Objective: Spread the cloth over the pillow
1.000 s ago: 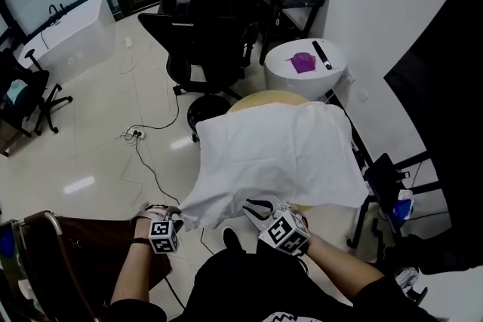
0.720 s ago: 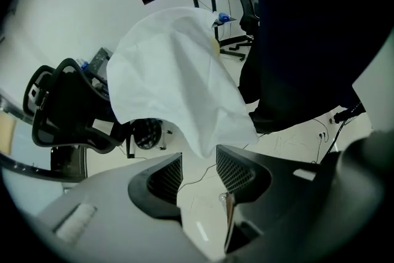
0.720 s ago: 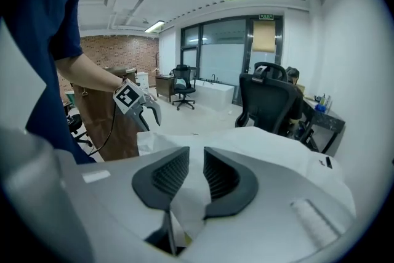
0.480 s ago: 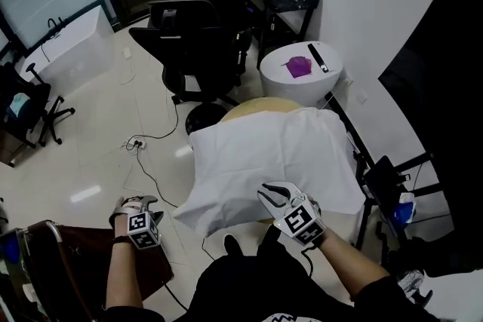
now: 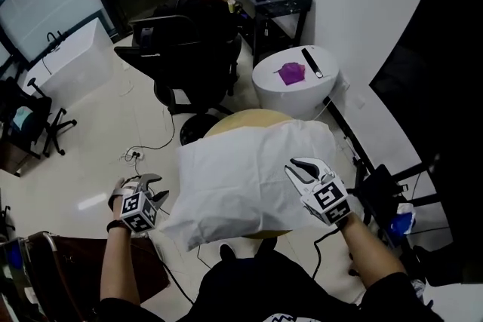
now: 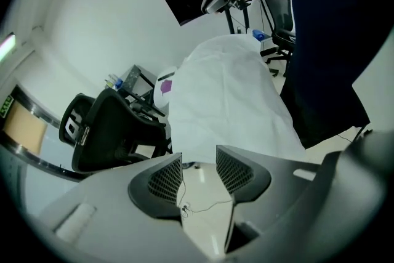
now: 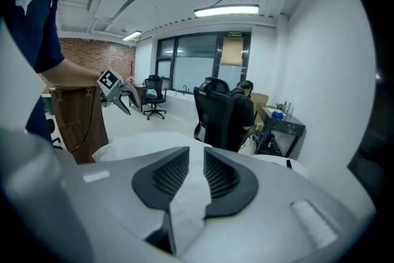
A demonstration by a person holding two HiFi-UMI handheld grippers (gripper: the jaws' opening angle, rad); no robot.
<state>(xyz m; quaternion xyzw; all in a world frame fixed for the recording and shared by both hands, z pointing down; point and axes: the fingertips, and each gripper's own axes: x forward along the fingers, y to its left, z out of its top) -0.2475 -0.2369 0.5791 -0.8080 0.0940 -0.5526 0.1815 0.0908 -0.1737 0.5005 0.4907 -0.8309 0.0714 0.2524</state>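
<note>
Step in hand: we judge the spreading itself to be about finished. The cloth [image 5: 249, 177] lies draped over a soft, pillow-shaped bulk on the round table [image 5: 234, 121]. The pillow itself does not show, as the white fabric covers all of it. Neither tool holds the cloth.

Left gripper [image 5: 156, 186]: its jaws are spread and have just been opening. Nothing stands between them, and its own view shows only floor [image 5: 90, 132] through the gap. It hangs over the floor to the left of the table, near the cloth's near-left corner but apart from it. That corner droops past the table edge.

Right gripper [image 5: 294, 168]: its jaws stand a little apart and pinch nothing. White fabric shows through the gap, but it lies beyond the pads and is not caught in them. The gripper sits over the right part of the cloth and seems to be raised clear of it.

Next move, as we judge it: check the coverage. If the drooping near-left corner or the right edge needs evening out, one gripper has to come down to that edge. It then pinches a single layer and draws it outward gently, so the pillow underneath does not shift.
</note>
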